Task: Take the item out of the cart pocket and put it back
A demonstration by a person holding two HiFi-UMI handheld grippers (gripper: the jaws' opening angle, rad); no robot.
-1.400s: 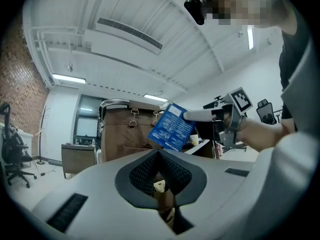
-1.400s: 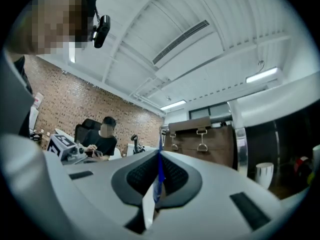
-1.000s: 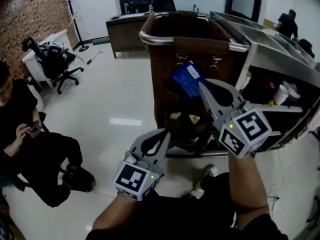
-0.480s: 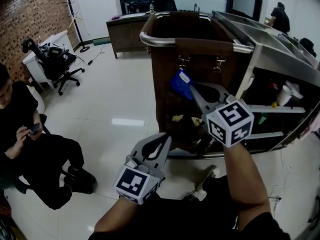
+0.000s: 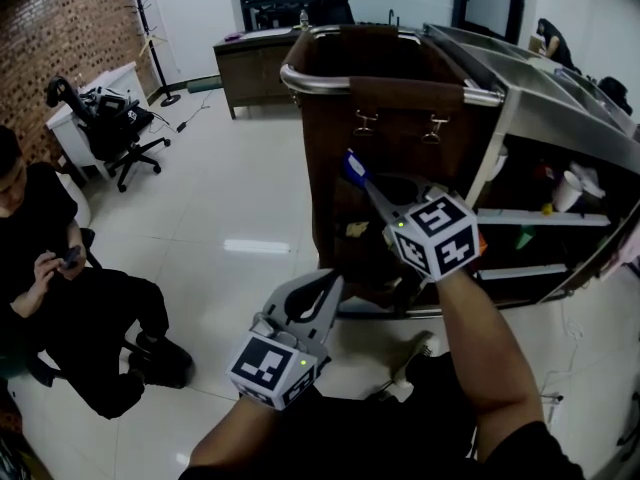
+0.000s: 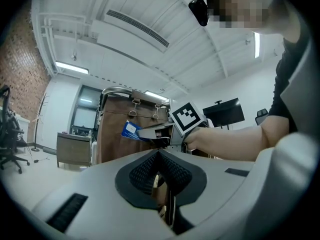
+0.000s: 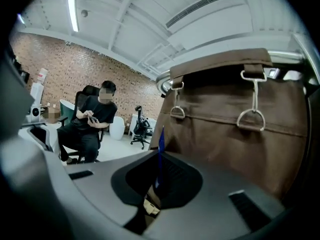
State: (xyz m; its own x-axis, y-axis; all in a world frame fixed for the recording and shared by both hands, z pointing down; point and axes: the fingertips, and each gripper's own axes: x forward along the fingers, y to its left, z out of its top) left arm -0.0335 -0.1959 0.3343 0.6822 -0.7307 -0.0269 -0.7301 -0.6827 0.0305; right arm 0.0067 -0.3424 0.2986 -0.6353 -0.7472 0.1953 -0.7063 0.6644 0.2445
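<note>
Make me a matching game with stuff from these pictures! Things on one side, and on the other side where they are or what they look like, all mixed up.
Things:
1. packet
2. left gripper
3. bag
4. chair

Matches:
A. brown, hanging on the cart
B. by the brick wall
C. blue, pinched in the right gripper
D. shut, holding nothing

Pairs: 1-C, 2-D, 3-A, 4-B
</note>
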